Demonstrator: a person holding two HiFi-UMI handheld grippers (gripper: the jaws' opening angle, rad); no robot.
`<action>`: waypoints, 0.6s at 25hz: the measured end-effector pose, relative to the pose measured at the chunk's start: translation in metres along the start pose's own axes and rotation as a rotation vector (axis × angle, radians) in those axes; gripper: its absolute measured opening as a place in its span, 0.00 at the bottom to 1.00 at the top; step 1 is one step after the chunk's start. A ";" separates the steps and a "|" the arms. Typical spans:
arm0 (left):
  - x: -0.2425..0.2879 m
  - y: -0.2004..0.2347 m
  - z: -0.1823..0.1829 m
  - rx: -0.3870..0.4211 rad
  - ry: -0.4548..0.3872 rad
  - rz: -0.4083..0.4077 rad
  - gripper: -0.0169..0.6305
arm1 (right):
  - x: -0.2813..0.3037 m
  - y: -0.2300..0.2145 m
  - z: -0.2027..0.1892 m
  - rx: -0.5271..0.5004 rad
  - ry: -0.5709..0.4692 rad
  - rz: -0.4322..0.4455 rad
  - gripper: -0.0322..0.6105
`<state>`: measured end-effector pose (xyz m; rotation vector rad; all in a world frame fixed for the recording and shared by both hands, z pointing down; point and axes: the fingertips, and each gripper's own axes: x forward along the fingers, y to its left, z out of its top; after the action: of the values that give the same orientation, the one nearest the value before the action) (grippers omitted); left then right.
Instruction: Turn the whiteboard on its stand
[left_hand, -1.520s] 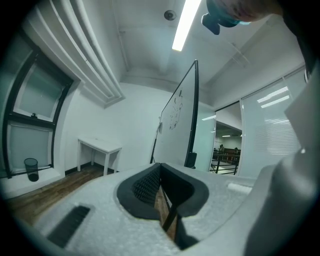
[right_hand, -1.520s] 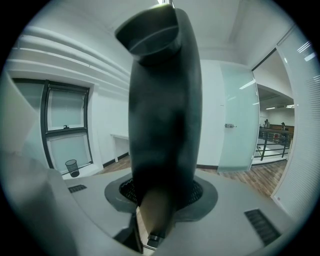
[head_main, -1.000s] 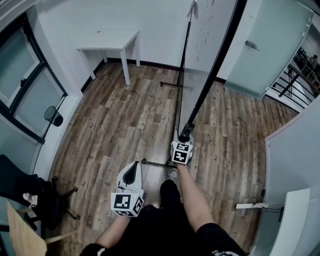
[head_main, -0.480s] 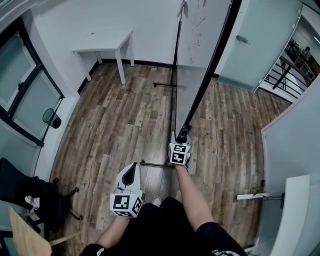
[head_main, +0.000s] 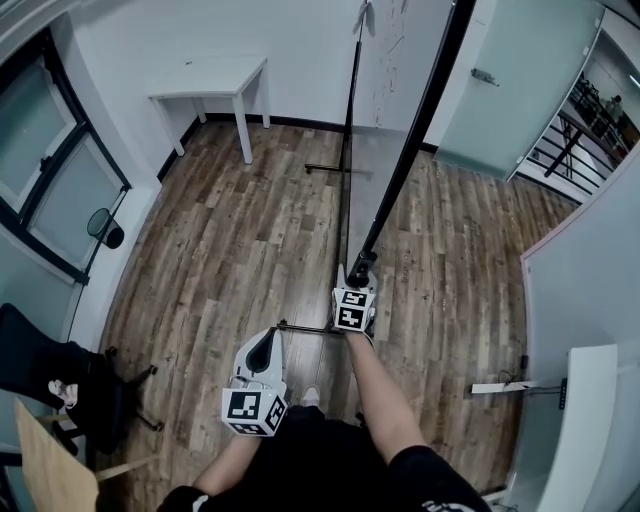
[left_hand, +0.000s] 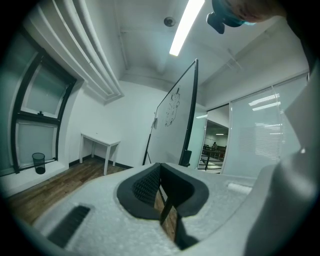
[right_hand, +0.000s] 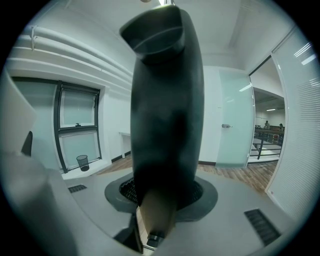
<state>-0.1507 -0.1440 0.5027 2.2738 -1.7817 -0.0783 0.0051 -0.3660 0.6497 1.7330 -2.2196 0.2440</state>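
- The whiteboard (head_main: 398, 70) stands upright on its stand in the middle of the room. From above it is seen edge-on, its black frame (head_main: 412, 150) running as one long line from the far wall toward the person.
- The right gripper (head_main: 357, 274) has its fingers closed on the lower near end of that frame. In the right gripper view the dark edge (right_hand: 167, 100) fills the gap between them.
- The stand's foot bar (head_main: 308, 327) lies on the floor just beside the right gripper, and a second foot bar (head_main: 335, 168) lies farther off.
- The left gripper (head_main: 261, 348) is held lower left, apart from the board. Its fingers are a narrow slit apart, with only floor showing through.
- The floor (head_main: 230, 230) is brown wood plank.
- A small white counter (head_main: 212, 78) stands against the far wall.
- A dark-framed window (head_main: 55, 170) and a black wastebasket (head_main: 106, 232) are on the left side, and a frosted glass door (head_main: 525, 90) is on the right.
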 end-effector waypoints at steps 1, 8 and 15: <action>-0.006 -0.001 -0.001 -0.002 0.001 0.000 0.05 | -0.004 0.002 -0.003 0.002 0.001 -0.001 0.28; -0.036 -0.023 -0.013 0.002 0.012 -0.008 0.05 | -0.035 0.011 -0.014 -0.007 -0.018 0.027 0.28; -0.076 -0.037 -0.022 0.007 0.016 -0.007 0.05 | -0.077 0.024 -0.022 -0.023 -0.030 0.034 0.28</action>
<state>-0.1299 -0.0587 0.5072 2.2794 -1.7684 -0.0553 0.0022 -0.2823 0.6453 1.6993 -2.2650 0.2005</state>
